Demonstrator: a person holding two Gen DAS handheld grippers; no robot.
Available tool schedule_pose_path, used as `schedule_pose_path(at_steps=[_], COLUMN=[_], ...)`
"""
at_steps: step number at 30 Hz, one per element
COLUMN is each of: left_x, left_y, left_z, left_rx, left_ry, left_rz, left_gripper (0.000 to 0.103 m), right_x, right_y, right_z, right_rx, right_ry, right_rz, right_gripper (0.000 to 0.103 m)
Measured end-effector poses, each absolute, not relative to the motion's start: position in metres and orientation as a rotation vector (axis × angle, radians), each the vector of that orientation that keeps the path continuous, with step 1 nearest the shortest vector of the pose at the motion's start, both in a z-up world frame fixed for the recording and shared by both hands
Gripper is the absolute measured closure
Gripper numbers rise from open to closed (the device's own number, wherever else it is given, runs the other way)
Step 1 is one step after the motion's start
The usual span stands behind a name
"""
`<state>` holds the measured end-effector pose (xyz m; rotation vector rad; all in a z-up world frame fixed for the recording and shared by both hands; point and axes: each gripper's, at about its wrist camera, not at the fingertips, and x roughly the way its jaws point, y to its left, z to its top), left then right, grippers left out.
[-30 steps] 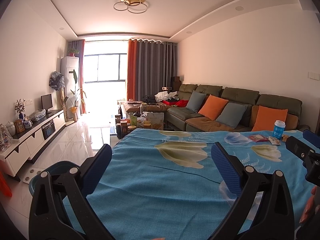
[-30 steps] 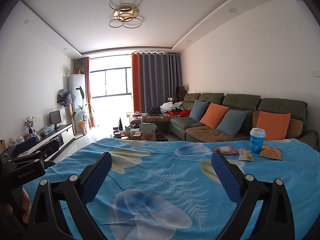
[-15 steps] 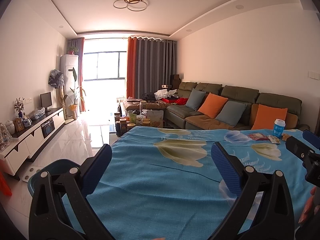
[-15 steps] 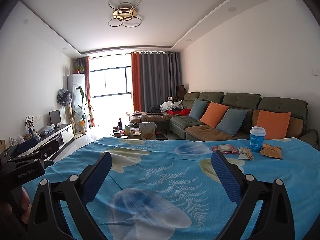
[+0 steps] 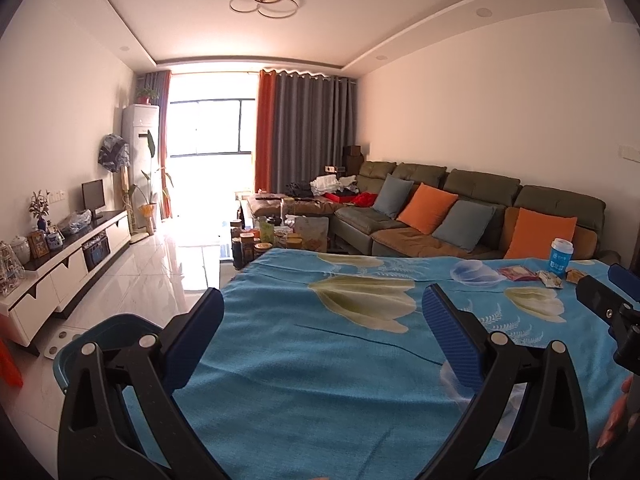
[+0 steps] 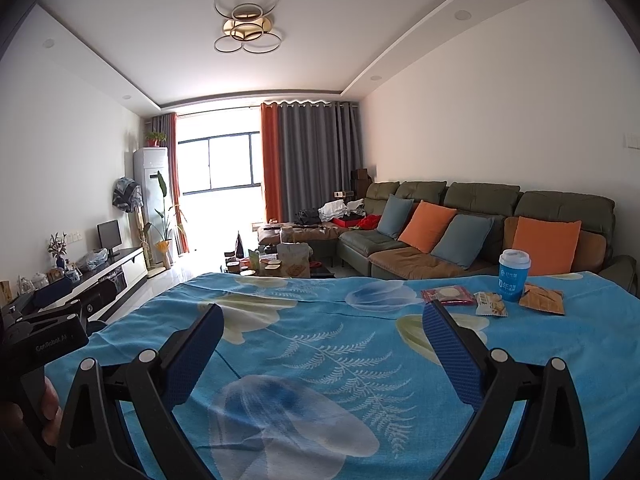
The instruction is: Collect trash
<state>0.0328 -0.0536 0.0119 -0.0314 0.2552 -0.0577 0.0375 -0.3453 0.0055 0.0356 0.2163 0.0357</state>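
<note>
Your left gripper [image 5: 322, 334] & right gripper [image 6: 322, 350] – both jaws spread wide, empty, over blue tablecloth [image 6: 320, 344]. Trash at far right: blue cup [image 6: 513, 275], red wrapper [image 6: 448, 294], snack packet [image 6: 491, 304], orange packet [image 6: 543, 300] – close together.

cup [image 6: 513, 275], wrappers [image 6: 491, 304] on table [image 6: 320, 344]

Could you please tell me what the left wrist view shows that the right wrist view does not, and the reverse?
Only the left wrist view shows the blue bin on the floor beside the table. Only the right wrist view shows the orange packet in full. Both show the cup, the red packet, the cloth and the sofa, and each gripper, left and right, open and empty.
</note>
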Motion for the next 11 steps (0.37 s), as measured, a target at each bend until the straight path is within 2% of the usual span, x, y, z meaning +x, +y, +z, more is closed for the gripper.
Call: schedule_pose_path(at_steps=[6,11], left_x=[0.066,0.119], left_y=[-0.061,-0.068], left_z=[0.001,-0.014], left_rx=[-0.003,0.046], left_ry=[0.431,0.616], left_rz=[-0.092,-0.087], left_gripper=[0.006,0.006], right_x=[0.043,0.066], right_y=[-0.36,-0.387], right_z=[0.004,-0.001], right_rx=[0.039,0.02], right_ry=[0.26,0.404], right_rz=[0.019,-0.049], right_gripper=[0.007,0.007])
